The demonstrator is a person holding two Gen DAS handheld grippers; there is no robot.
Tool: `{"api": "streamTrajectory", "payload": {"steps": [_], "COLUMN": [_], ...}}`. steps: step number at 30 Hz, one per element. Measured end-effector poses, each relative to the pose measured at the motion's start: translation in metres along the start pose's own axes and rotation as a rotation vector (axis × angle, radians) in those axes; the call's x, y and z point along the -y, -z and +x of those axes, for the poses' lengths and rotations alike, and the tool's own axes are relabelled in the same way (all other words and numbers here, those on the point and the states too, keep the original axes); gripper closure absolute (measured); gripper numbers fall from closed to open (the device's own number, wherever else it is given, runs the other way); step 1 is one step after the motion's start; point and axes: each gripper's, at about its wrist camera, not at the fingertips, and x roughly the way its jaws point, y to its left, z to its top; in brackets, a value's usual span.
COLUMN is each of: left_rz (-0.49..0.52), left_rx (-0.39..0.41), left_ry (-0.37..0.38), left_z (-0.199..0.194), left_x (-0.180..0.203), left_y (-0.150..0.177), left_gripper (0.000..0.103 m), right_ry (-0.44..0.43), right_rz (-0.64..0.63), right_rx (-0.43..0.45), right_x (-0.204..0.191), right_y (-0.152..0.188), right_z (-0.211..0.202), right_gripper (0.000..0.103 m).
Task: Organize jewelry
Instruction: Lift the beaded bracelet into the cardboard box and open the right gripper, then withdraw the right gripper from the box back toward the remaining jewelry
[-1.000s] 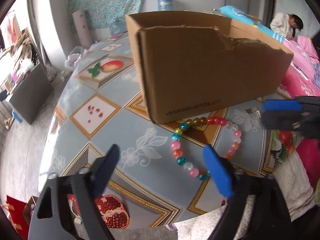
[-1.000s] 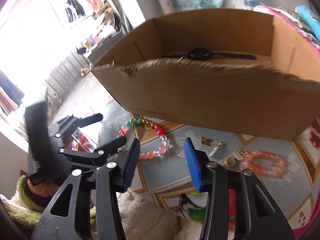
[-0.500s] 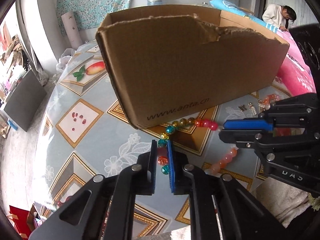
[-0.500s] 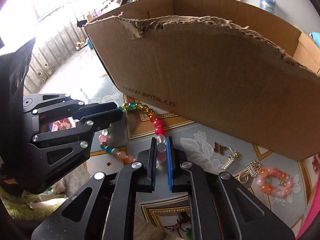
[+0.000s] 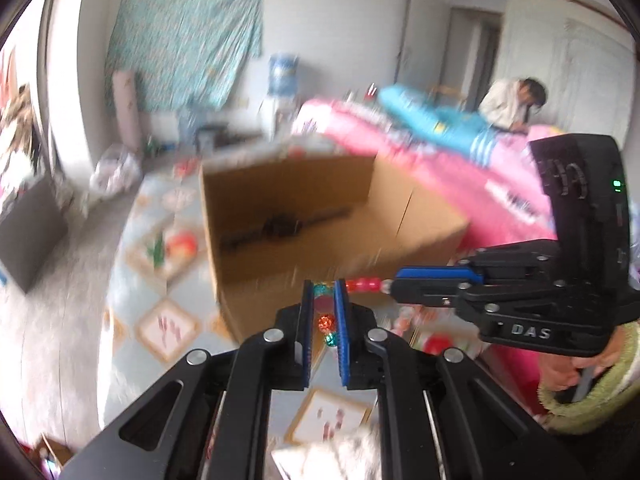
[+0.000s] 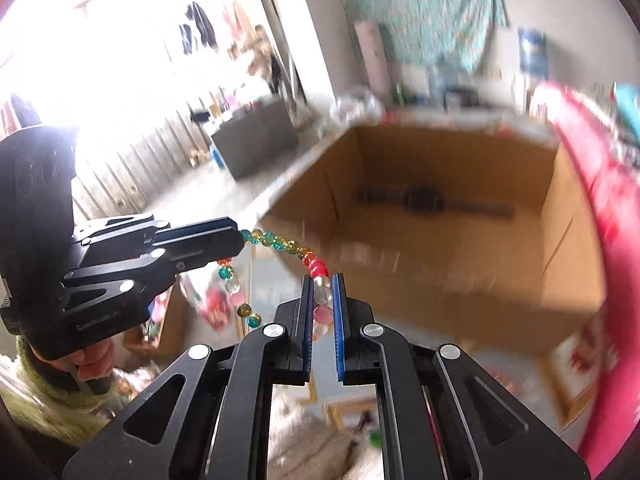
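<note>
Just bracelet (image 6: 280,245) taut above box rim (image 6: 448,268)

We see a bracelet (image 6: 280,246) of teal, amber, red, pink and clear beads. Both grippers are black with blue pads (image 6: 338,320). At twelve o'clock stands a plain brown cardboard box (image 6: 460,248) holding a black watch (image 6: 424,200). The tablecloth (image 5: 132,280) is pale blue with gold-framed fruit squares. At two o'clock lies pink bedding (image 5: 460,172).
</note>
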Motion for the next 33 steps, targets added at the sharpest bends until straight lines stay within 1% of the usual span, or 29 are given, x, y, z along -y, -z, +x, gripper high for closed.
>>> {"api": "streamTrajectory", "payload": {"steps": [2, 3, 5, 7, 8, 9, 10, 11, 13, 14, 16, 18, 20, 21, 23, 26, 29, 31, 32, 33], "left_rz": [0.031, 0.050, 0.087, 0.097, 0.094, 0.090, 0.085, 0.071, 0.063, 0.060, 0.065, 0.071, 0.068, 0.061, 0.041, 0.026, 0.018, 0.014, 0.011, 0.011], "left_rx": [0.042, 0.051, 0.043, -0.001, -0.045, -0.074, -0.104, -0.161, -0.210, -0.241, -0.276, -0.300, -0.306, -0.304, -0.291, -0.262, -0.207, -0.167, -0.140, -0.120], "left_ry": [0.009, 0.000, -0.036, -0.054, -0.073, -0.077, -0.075, -0.084, -0.091, -0.091, -0.102, -0.120, -0.134, -0.137, -0.139, -0.138, -0.137, -0.121, -0.103, -0.082], "left_z": [-0.003, 0.000, 0.018, 0.043, 0.062, 0.073, 0.084, 0.103, 0.119, 0.129, 0.137, 0.145, 0.146, 0.147, 0.146, 0.139, 0.126, 0.112, 0.103, 0.094], "left_x": [0.001, 0.001, 0.000, -0.010, -0.016, -0.023, -0.027, -0.036, -0.040, -0.046, -0.048, -0.050, -0.051, -0.054, -0.057, -0.058, -0.057, -0.053, -0.049, -0.045], "left_y": [-0.023, -0.033, -0.049, -0.060, -0.063, -0.064, -0.061, -0.062, -0.055, -0.054, -0.051, -0.050, -0.048, -0.047, -0.048, -0.049, -0.051, -0.051, -0.050, -0.049], "left_gripper": [0.094, 0.094, 0.094, 0.094, 0.094, 0.094, 0.094, 0.094, 0.094, 0.093, 0.093, 0.093, 0.091, 0.087, 0.084, 0.084, 0.084, 0.083, 0.082, 0.078], "right_ry": [0.002, 0.017, 0.022, 0.013, 0.023, 0.042, 0.042, 0.033, 0.029, 0.022, 0.025, 0.023, 0.017, 0.013, 0.002, -0.003, -0.007, -0.014, -0.021, -0.036], "right_rz": [-0.016, -0.028, -0.020, 0.014, 0.018, 0.031, 0.044, 0.060, 0.087, 0.095, 0.110, 0.117, 0.123, 0.126, 0.135, 0.154, 0.187, 0.193, 0.194, 0.188], "right_rx": [0.033, 0.038, 0.023, -0.036, -0.055, -0.102, -0.140, -0.178, -0.262, -0.289, -0.336, -0.353, -0.345, -0.339, -0.318, -0.277, -0.214, -0.165, -0.139, -0.104], "right_x": [0.009, 0.014, 0.024, 0.042, 0.045, 0.052, 0.054, 0.056, 0.060, 0.061, 0.061, 0.060, 0.062, 0.063, 0.068, 0.072, 0.076, 0.077, 0.076, 0.073], "right_y": [-0.019, -0.032, -0.044, -0.059, -0.057, -0.060, -0.060, -0.061, -0.058, -0.057, -0.057, -0.058, -0.057, -0.056, -0.057, -0.062, -0.058, -0.055, -0.053, -0.049], "right_z": [-0.008, -0.007, 0.000, 0.026, 0.032, 0.045, 0.058, 0.070, 0.092, 0.101, 0.116, 0.124, 0.125, 0.125, 0.126, 0.123, 0.105, 0.091, 0.083, 0.069], "right_gripper": [0.096, 0.096, 0.096, 0.096, 0.096, 0.096, 0.096, 0.096, 0.096, 0.096, 0.095, 0.092, 0.092, 0.091, 0.091, 0.091, 0.089, 0.085, 0.084, 0.083]}}
